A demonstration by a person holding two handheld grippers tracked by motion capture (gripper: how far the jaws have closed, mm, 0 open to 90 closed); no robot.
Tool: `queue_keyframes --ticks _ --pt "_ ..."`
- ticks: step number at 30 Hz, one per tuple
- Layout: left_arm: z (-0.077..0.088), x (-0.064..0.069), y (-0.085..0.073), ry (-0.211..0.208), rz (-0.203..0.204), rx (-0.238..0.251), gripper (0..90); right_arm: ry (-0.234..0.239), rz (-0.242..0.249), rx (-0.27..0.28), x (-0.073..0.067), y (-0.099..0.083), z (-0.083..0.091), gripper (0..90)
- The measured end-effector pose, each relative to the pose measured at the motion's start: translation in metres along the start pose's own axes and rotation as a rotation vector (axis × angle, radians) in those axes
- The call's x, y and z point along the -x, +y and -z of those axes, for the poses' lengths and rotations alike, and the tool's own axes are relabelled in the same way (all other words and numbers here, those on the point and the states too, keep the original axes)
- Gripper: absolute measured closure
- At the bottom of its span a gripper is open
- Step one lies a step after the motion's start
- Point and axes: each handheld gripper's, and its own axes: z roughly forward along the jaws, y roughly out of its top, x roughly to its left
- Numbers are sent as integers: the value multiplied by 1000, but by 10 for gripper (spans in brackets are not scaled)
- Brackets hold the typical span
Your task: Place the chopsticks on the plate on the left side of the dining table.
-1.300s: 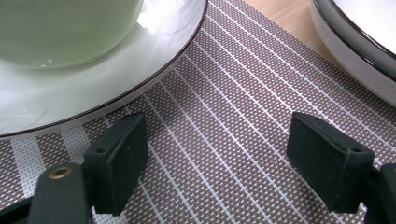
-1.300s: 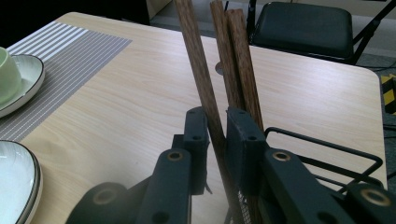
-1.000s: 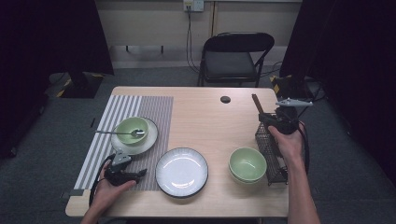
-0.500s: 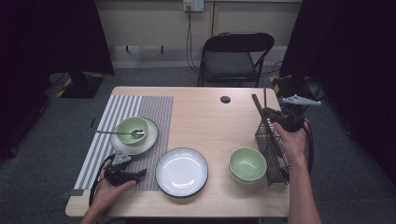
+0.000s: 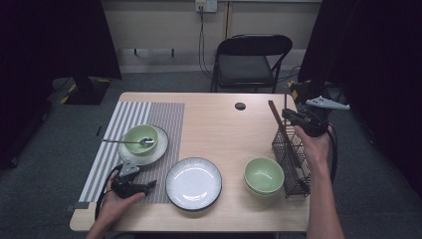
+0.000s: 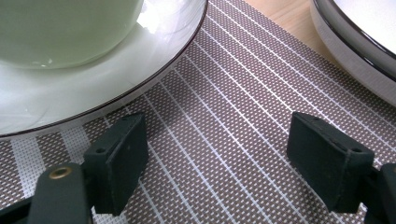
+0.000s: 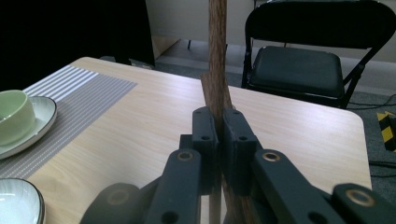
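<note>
Two brown sticks [image 7: 217, 56] sit pinched betw. the right tongs [image 7: 219, 126], over the wire rack [image 5: 291, 154]. Left tongs [image 6: 215, 161] rest spread wide on the mat [image 6: 224, 107], holding nothing.

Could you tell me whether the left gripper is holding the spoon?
No, the left gripper rests with open jaws on the striped mat, while the spoon lies in the bowl on the small plate.
</note>
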Motion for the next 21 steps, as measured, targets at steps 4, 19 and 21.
queue_keyframes --ticks 4,19,21 --pt "0 0 0 0 0 0 202 10 1 24 -1 3 2 846" --pt "0 0 0 0 0 0 202 41 45 69 -11 29 5 847" --pt "0 0 0 1 0 -1 202 46 50 70 -12 31 5 847"
